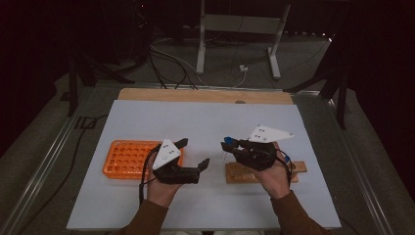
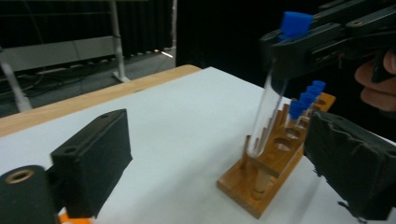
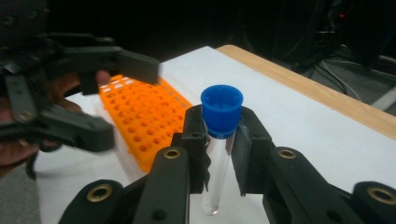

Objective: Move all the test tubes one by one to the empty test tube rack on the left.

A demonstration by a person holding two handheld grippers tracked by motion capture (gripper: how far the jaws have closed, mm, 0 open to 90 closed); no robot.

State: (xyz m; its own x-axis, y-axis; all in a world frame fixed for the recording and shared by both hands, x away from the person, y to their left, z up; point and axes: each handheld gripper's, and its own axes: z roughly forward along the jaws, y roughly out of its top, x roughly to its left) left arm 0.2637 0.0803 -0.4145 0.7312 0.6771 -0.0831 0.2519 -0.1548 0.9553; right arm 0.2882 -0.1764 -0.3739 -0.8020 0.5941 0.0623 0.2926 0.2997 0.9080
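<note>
From the high view, the right gripper (image 1: 227, 145) carries a tube (image 1: 225, 152) just above the left end of the wooden rack (image 1: 298, 168), near the surface's front edge; the left gripper (image 1: 194, 154) waits with jaws apart beside the orange tray (image 1: 122, 159).

In the left gripper view, the tube (image 2: 266, 114) hangs clear, thin-walled, probably light, slick and breakable.

In the right gripper view, the jaws are clamped just under the blue cap (image 3: 222, 109); that ridged cap looks the safest hold, with the bare wall below for the other jaws.
</note>
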